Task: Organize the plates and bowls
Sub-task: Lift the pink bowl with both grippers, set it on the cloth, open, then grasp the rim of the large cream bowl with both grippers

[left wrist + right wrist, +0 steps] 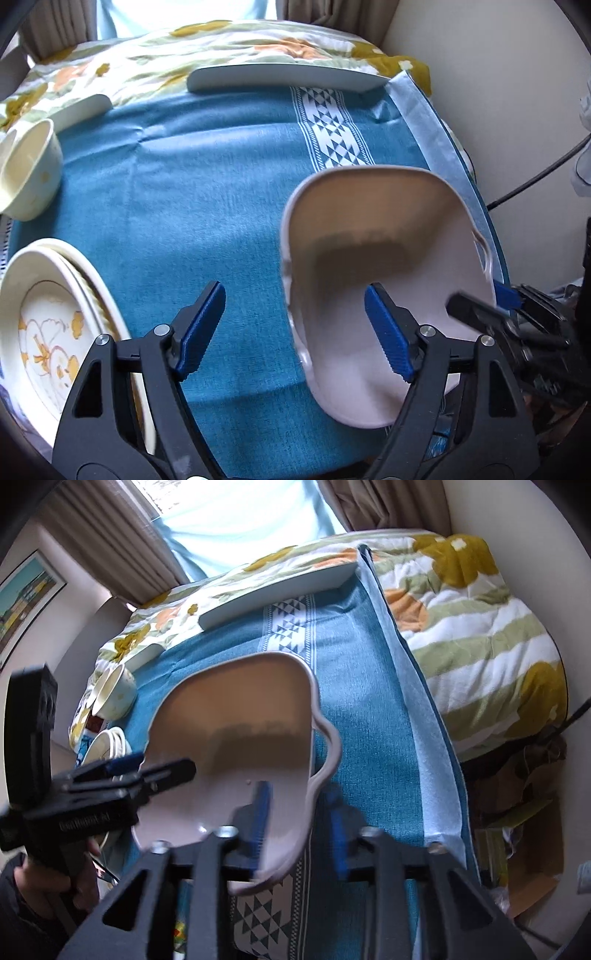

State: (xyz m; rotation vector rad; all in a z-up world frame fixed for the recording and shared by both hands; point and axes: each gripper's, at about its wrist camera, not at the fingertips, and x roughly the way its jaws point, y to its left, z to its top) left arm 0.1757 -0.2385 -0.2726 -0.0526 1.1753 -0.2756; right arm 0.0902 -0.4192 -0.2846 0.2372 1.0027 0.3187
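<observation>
A pale pink handled plate [369,229] lies on the blue cloth [184,184]. My left gripper [294,288] is open, its blue pads wide apart. The plate's left rim sits between them, and neither pad presses on it. In the right wrist view my right gripper [299,801] straddles the same plate's [240,709] right rim. Its blurred blue pads stand apart and clear of the rim. Each gripper shows in the other's view: the right gripper [480,304] at the plate's right edge, the left gripper [155,766] at its left.
A stack of floral plates [48,325] sits at the near left, with a cream bowl [26,173] behind it. Two white dishes [284,77] [81,107] lie at the cloth's far edge on a floral quilt [221,44]. A wall and a cable [535,177] are on the right.
</observation>
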